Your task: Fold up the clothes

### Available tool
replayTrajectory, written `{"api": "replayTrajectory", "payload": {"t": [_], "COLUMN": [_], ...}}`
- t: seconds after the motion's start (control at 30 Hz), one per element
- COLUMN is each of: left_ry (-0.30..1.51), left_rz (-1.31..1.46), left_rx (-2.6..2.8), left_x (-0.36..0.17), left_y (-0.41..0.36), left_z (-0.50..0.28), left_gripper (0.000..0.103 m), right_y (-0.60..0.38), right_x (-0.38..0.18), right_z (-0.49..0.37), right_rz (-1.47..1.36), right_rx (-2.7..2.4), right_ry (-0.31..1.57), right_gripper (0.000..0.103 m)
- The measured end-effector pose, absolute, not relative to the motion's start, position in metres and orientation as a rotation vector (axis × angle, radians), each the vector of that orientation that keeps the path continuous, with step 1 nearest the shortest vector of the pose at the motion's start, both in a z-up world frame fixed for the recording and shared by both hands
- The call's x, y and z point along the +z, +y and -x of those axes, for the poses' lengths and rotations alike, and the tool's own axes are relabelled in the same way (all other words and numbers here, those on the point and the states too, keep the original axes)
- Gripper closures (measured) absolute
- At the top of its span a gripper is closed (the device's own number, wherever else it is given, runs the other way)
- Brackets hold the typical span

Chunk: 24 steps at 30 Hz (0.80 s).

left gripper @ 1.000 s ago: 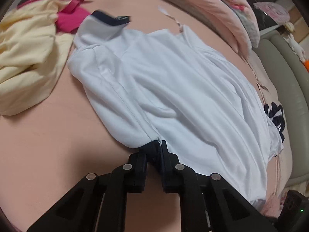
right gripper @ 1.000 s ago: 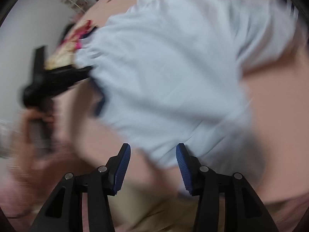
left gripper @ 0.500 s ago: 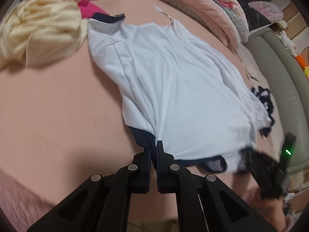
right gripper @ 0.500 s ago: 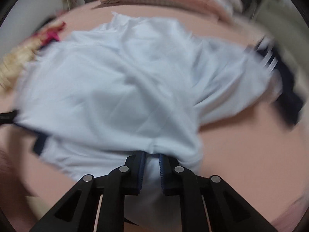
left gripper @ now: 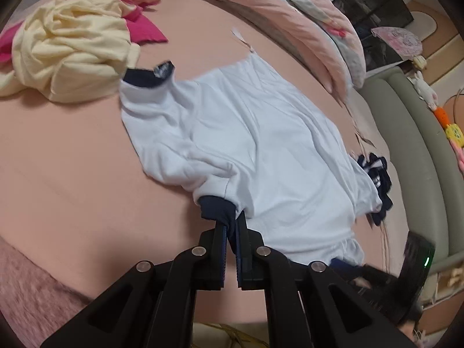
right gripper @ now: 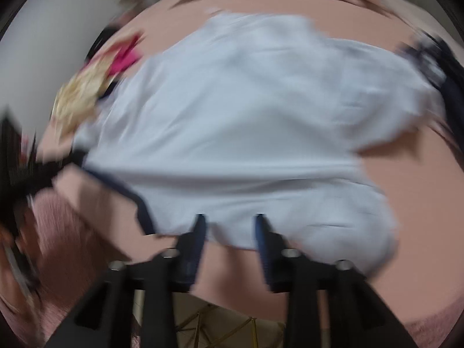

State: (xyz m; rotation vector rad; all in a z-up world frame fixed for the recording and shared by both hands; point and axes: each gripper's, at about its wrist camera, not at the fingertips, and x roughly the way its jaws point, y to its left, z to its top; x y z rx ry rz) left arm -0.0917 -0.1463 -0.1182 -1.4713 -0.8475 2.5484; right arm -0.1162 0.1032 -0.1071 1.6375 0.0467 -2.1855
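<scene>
Half a second back the right gripper [right gripper: 230, 226] was clenched on the white shirt [left gripper: 261, 156]; its jaws have just been opening and now stand apart at the near hem. Left gripper [left gripper: 231, 232] pinches the navy sleeve cuff [left gripper: 217, 208]. Shirt lies spread on the pink bed [left gripper: 72, 174], with yellow and pink clothes [left gripper: 72, 52] heaped farther off.

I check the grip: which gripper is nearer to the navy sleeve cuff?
Left. The left gripper is shut on the navy sleeve cuff; the right gripper stands open at the white shirt's hem.
</scene>
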Motion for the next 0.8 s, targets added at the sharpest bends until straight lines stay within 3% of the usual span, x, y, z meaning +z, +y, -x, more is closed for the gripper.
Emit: {"api": "replayTrajectory", "payload": {"t": [0.2,0.27,0.4,0.53,0.6,0.8], "left_ry": [-0.835,-0.89,-1.096,-1.158,-1.183,-1.108], "left_rz": [1.531,1.543,1.495,1.457,1.473,1.574], "left_rx": [2.57,2.572,2.506,2.492,2.449,2.414], "left_x": [-0.129,-0.135,-0.145,-0.147,-0.154,-0.173], "left_y": [-0.16,-0.171,-0.195,-0.207,-0.208,-0.189], "left_z": [0.085,0.078,0.061,0.06,0.069,0.093], "left_gripper": [0.095,0.091,0.057,0.055,0.055,0.055], "right_y": [0.039,0.045,0.104,0.165,0.178,0.159], "right_x": [-0.134,-0.132,-0.129,-0.135,-0.14,-0.154], "right_z": [0.114,0.116,0.11,0.102,0.102,0.108], "right_rz": [-1.616,-1.638,-1.747,-1.866,-1.886,-1.85], "right_rx": [-2.175,-2.204,-2.215,-2.144,-2.119,-2.067], "right_ry": [0.268,0.189,-0.152,-0.517,-0.606,-0.676], "right_gripper": [0.062,0.061,0.061,0.061,0.059,0.044]}}
